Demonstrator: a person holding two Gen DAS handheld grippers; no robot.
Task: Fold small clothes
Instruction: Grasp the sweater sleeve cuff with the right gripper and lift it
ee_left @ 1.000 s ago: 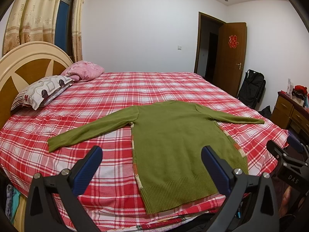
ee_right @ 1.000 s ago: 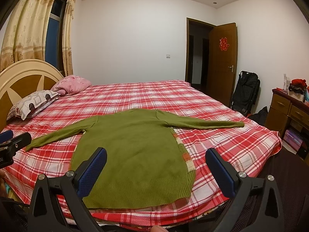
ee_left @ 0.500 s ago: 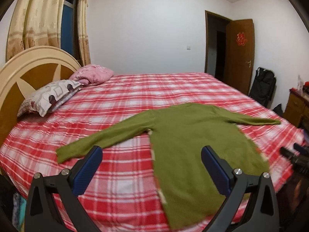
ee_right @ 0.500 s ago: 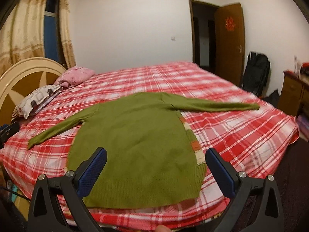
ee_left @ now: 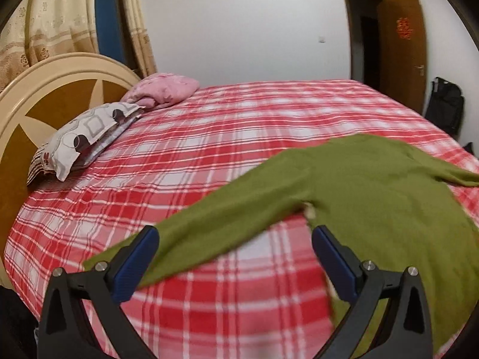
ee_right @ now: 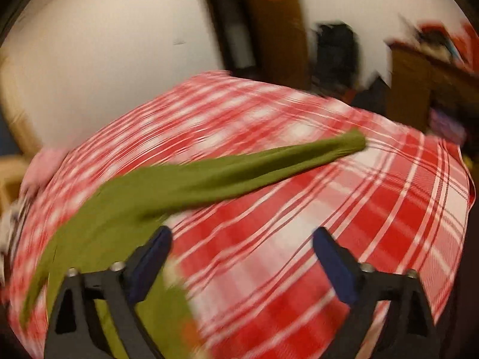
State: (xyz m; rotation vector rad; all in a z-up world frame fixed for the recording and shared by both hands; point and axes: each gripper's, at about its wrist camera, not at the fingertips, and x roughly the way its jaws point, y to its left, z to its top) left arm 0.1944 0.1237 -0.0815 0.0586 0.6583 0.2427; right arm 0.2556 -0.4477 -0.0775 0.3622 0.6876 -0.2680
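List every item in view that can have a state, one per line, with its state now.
Green sweater: spread flat on the bed, both sleeves stretched out, unfolded.
Left tool: open, empty, over the left sleeve.
Right tool: open, empty, near the right sleeve; view blurred.
Door: open.
Curtains: parted, window showing.
Patterned pillow: lying against the headboard.

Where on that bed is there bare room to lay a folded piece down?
The widest bare stretch of the bed lies between the pillows by the headboard and the green sweater. A second patch shows beyond the sweater's far sleeve, toward the bed's corner. It is crowded around the sweater body, near both open grippers.
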